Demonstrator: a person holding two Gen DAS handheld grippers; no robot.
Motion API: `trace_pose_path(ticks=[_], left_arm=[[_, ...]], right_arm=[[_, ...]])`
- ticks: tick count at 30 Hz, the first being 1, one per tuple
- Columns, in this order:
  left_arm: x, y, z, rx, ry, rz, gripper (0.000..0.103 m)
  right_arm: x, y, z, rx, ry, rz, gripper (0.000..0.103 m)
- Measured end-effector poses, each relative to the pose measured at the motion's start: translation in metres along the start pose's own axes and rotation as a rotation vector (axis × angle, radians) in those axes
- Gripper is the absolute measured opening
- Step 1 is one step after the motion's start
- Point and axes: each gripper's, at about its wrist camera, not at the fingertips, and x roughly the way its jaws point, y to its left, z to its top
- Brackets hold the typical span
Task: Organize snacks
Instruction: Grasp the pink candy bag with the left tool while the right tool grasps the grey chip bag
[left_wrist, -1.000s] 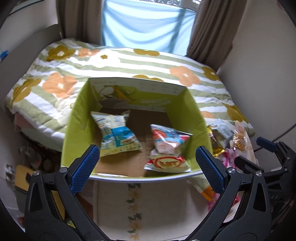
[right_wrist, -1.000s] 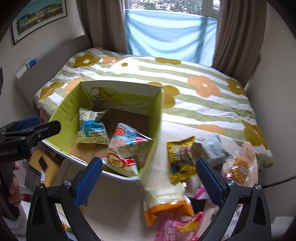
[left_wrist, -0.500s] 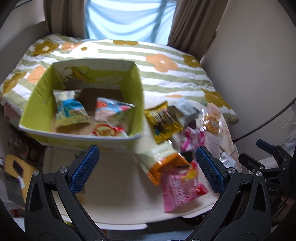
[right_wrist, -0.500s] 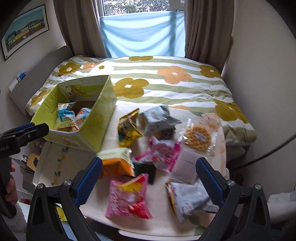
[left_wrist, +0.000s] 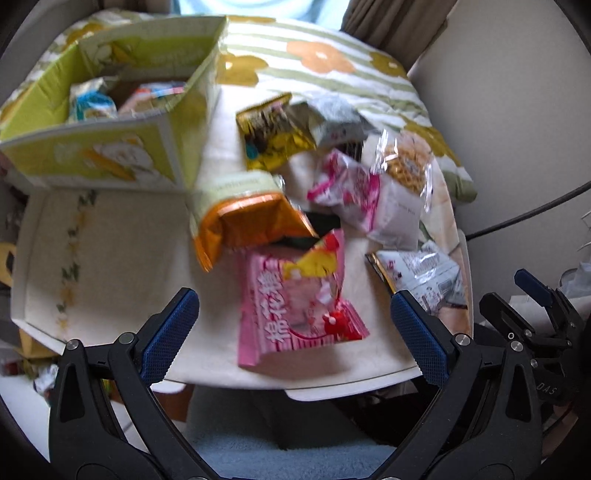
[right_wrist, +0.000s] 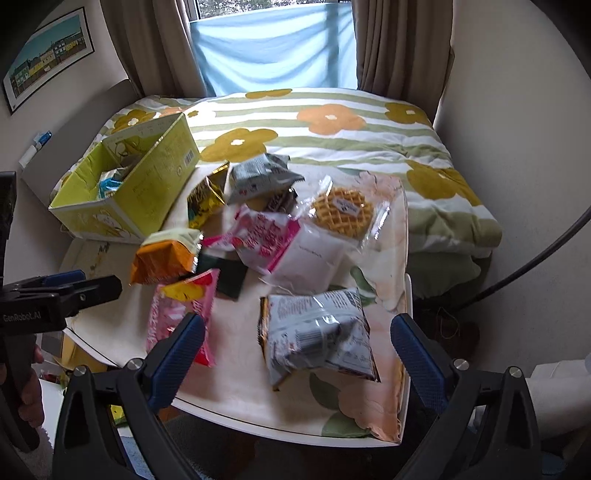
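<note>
Both fingers of the left gripper (left_wrist: 291, 321) stand spread wide with nothing between them, hovering above the near edge of the tabletop (left_wrist: 110, 258). In the left wrist view, a pink snack bag (left_wrist: 295, 299) lies flat just ahead of the gap at 12 o'clock. Beyond it an orange-ended bag (left_wrist: 243, 221) rests against the corner of the green cardboard box (left_wrist: 110, 155), which sits at 10 o'clock and holds a blue-and-white packet (left_wrist: 90, 101) and a red-and-white packet (left_wrist: 151, 94). A gold bag (left_wrist: 269, 133) and a grey bag (left_wrist: 336, 120) lie at 12 o'clock further back, a waffle in clear wrap (left_wrist: 404, 162) at 1 o'clock, and a grey-white bag (left_wrist: 421, 273) at 2 o'clock close to the right finger. The right gripper (left_wrist: 532, 299) shows at 3 o'clock beside the tabletop; this view is blurred.

In the right wrist view, the right gripper (right_wrist: 297, 343) also has its fingers wide apart and empty, with the grey-white bag (right_wrist: 317, 332) lying between and just past them. The pink snack bag (right_wrist: 177, 317) sits at 10 o'clock beside the left finger, the orange-ended bag (right_wrist: 162, 258) beyond it, and the green cardboard box (right_wrist: 144, 192) at 10 o'clock farther off. The waffle in clear wrap (right_wrist: 341, 210) lies at 12 o'clock. The left gripper (right_wrist: 59, 291) enters from 9 o'clock, held by a hand (right_wrist: 29, 391). A flowered bed (right_wrist: 332, 129) lies behind the tabletop (right_wrist: 236, 391).
</note>
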Motion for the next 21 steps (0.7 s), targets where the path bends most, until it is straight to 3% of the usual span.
trace_pose_path(ticks=[11,21], left_arm=[[0.078,-0.01,-0.007,-0.013,0.146,0.031,0.103],[0.109,0.0,-0.008,-0.019,0.212,0.038,0.103]], right_arm=[[0.035,-0.031,-0.038,0.21,0.103,0.079,0.1],[0.073,-0.043,-0.054,0.419,0.19,0.207,0.1]])
